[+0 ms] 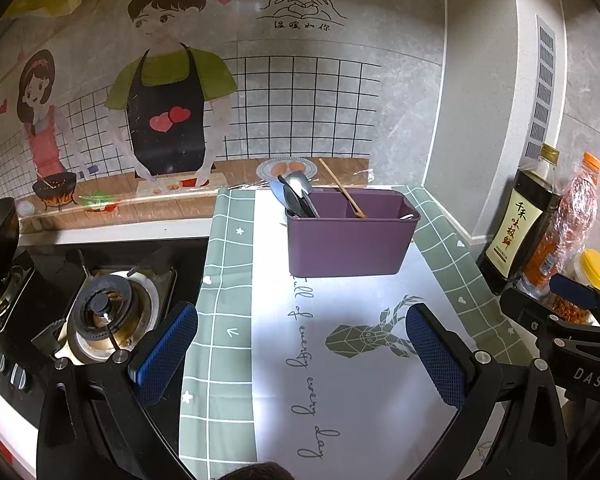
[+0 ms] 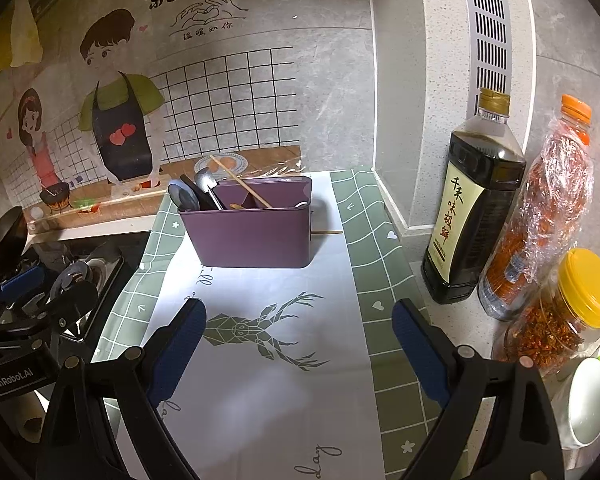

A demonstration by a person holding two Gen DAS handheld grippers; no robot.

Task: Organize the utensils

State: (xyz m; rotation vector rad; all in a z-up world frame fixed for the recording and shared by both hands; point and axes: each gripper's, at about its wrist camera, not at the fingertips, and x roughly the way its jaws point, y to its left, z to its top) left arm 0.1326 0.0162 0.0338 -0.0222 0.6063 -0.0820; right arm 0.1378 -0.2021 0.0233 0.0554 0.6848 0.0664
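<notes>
While jaws gape | purple caddy holds spoons, chopstick

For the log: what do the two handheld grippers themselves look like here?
Both match: black angular frames with round silver pivot bolts, each carrying two fingers faced with dark blue textured pads. The left gripper has them in its own view; seen from the right wrist view, its black body carries white "GenRobot.AI" lettering. The right gripper looks alike; from the left wrist view its body shows white "DAS" letters. No sleeves or cables visible.

A purple holder stands upright, holding spoons at its left and a leaning chopstick.
</notes>
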